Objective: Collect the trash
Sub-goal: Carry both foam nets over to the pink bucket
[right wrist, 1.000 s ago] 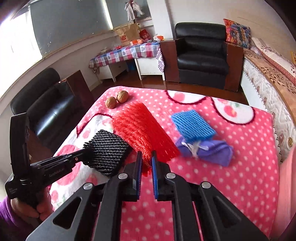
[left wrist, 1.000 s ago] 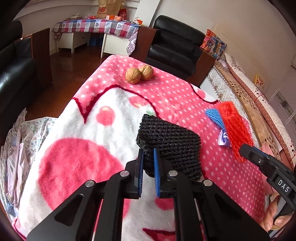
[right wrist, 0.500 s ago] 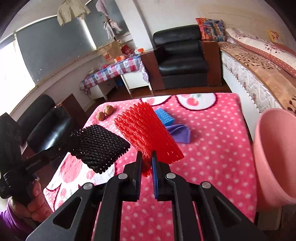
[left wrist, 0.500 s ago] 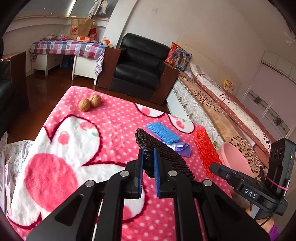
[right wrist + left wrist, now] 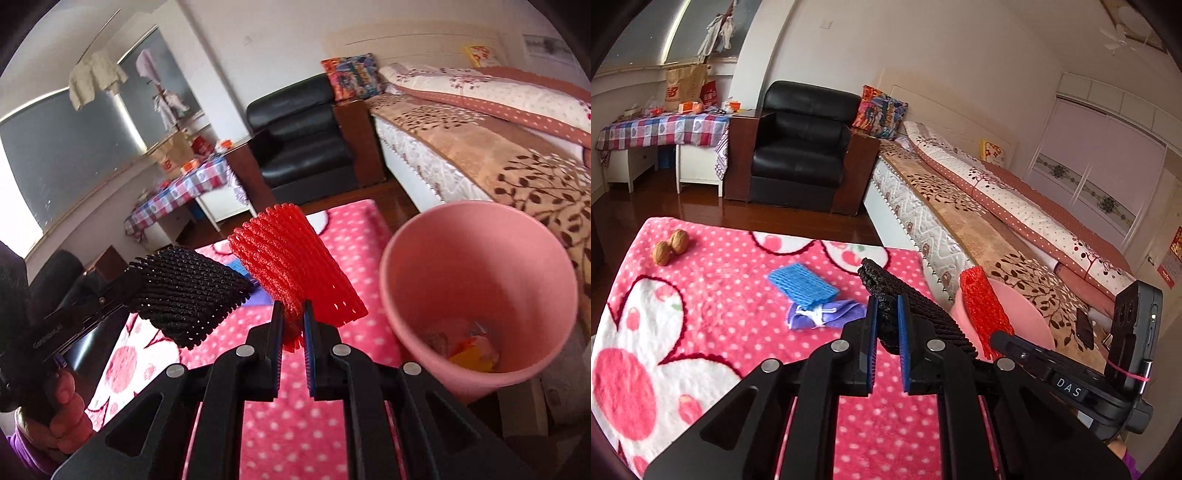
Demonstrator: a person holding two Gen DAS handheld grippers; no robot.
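Both grippers have swung away from the middle of the pink polka-dot fleece blanket (image 5: 701, 302) on the bench toward the round pink plastic bin (image 5: 480, 288), which now fills the space just right of the right fingers. Largest first: the bin's mouth tilts toward the camera, with some scraps already at its bottom. The right gripper (image 5: 293, 328) is clamped narrow on the lower edge of the red foam fruit-net sleeve (image 5: 291, 262), which stands up ahead of the fingers, not yet over the rim. The left gripper (image 5: 886, 325) pinches the black foam fruit-net sleeve (image 5: 905, 299) the same way, further left. To do this well, I would carry the red sleeve fully above the opening before parting the fingers (foam net is light and may cling to a pad), then bring the black one over. Beyond the left fingers, a blue foam sleeve (image 5: 802, 285) and a purple cloth pouch (image 5: 827, 314) lie on the blanket.
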